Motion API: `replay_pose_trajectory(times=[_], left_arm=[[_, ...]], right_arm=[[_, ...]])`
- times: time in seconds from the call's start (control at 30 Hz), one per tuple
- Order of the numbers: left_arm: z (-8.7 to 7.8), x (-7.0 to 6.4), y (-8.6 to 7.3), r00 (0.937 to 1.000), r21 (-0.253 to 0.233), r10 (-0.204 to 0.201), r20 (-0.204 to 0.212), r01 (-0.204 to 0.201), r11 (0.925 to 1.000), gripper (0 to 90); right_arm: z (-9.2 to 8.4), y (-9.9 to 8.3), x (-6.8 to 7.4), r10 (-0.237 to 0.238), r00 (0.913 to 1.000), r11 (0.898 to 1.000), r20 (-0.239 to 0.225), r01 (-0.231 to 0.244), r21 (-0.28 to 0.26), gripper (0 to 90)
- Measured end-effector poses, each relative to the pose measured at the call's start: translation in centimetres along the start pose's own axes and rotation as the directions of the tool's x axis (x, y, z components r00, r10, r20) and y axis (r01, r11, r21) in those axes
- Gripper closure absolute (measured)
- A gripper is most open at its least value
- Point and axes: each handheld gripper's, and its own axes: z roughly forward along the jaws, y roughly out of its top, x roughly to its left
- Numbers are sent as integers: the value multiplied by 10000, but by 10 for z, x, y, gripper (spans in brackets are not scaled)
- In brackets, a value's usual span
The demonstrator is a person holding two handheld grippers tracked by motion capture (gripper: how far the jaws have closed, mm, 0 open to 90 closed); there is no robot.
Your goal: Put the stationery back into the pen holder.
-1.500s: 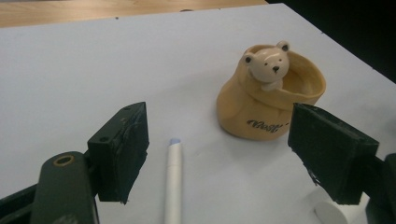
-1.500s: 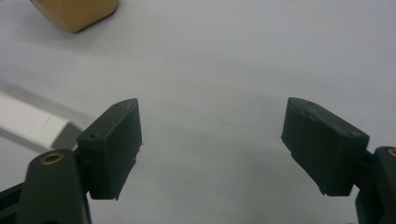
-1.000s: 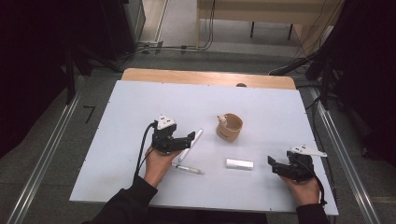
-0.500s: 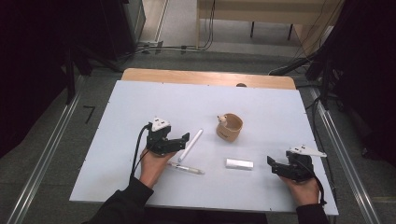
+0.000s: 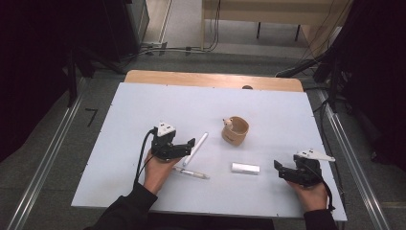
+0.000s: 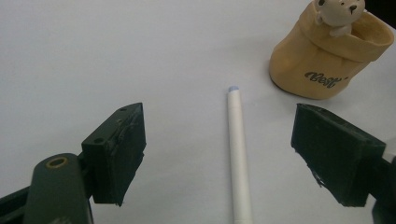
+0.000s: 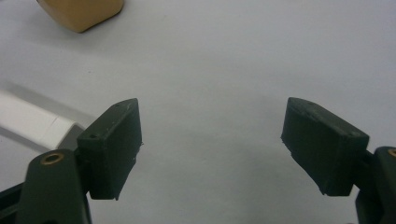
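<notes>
- Left gripper [image 5: 190, 143] low over the table [image 5: 143, 110], jaws spread wide, nothing held; white pen [image 6: 239, 154] lying flat on the table between them, touching neither pad.
- Long axis of the white pen running straight away from the left gripper, along its line of sight, capped tip [image 6: 232, 88] at the far end toward the tan bear-topped cup [image 6: 327, 58]; jaws standing either side of the barrel, so already set across it.
- In the high view, white pen [image 5: 197, 147] just beside the left gripper's tips, slanting up and right toward the tan cup [image 5: 235, 130]; a second, clear pen [image 5: 190, 172] lying crosswise just below it, near the left hand [image 5: 158, 167].
- Right gripper [image 5: 282, 168] well apart at the right edge, jaws also wide and empty, a short white stick [image 5: 245, 168] nearest to it.
- Left far nearer: probably a straight drop and close on the barrel.
</notes>
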Motion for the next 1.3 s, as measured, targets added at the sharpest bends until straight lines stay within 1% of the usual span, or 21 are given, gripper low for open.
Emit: replay_pose_trajectory(times=[0.1,0.13,0.27,0.33,0.5,0.67,0.8,0.9,0.93,0.97,1.03,1.1,1.2,1.27,1.3], left_arm=[[2,-1,0,10000,-9,-17,61,17,10000,179],[3,-1,1,9998,24,-51,190,51,10000,179],[6,-3,2,9996,82,37,274,-39,10000,179],[8,-4,2,9996,91,114,254,-116,9999,180],[12,-6,3,9997,118,139,201,-142,9998,190],[17,-9,4,9990,217,432,61,-433,9988,218],[22,-12,5,9989,291,473,63,-474,9985,232],[27,-14,6,9985,395,531,99,-534,9978,264],[29,-15,7,9986,464,504,149,-510,9976,283],[31,-15,8,9982,581,568,181,-578,9966,290],[35,-17,9,9977,666,656,185,-667,9955,309],[39,-17,9,9973,697,724,93,-729,9949,326],[45,-16,8,9973,887,730,99,-736,9933,362],[48,-16,8,9967,1031,809,84,-813,9913,402],[49,-15,9,9956,1128,940,42,-939,9892,439]], right_arm=[[-1,-1,0,9,10000,10000,-3,-9,20,186],[-1,-1,0,3,10000,10000,5,-3,20,186],[-1,-1,0,-12,10000,10000,29,12,36,186],[-1,-1,0,-5,10000,10000,32,4,34,185],[-1,-1,0,-12,10000,10000,42,12,42,186],[-1,-1,0,-24,10000,10000,54,24,46,186],[-1,-1,0,-33,10000,10000,61,33,59,186],[-1,-1,0,-41,10000,10000,61,40,56,186],[-1,-1,0,-43,10000,10000,67,43,53,186],[-1,-1,0,-36,10000,10000,68,36,60,186],[0,-1,0,-44,10000,10000,69,43,67,186],[0,-2,0,-61,10000,10000,64,61,76,186],[0,-2,-1,-51,10000,10000,65,51,72,186],[0,-2,-1,-42,10000,10000,67,42,86,186],[0,-2,0,-66,10000,9999,59,65,97,186]])
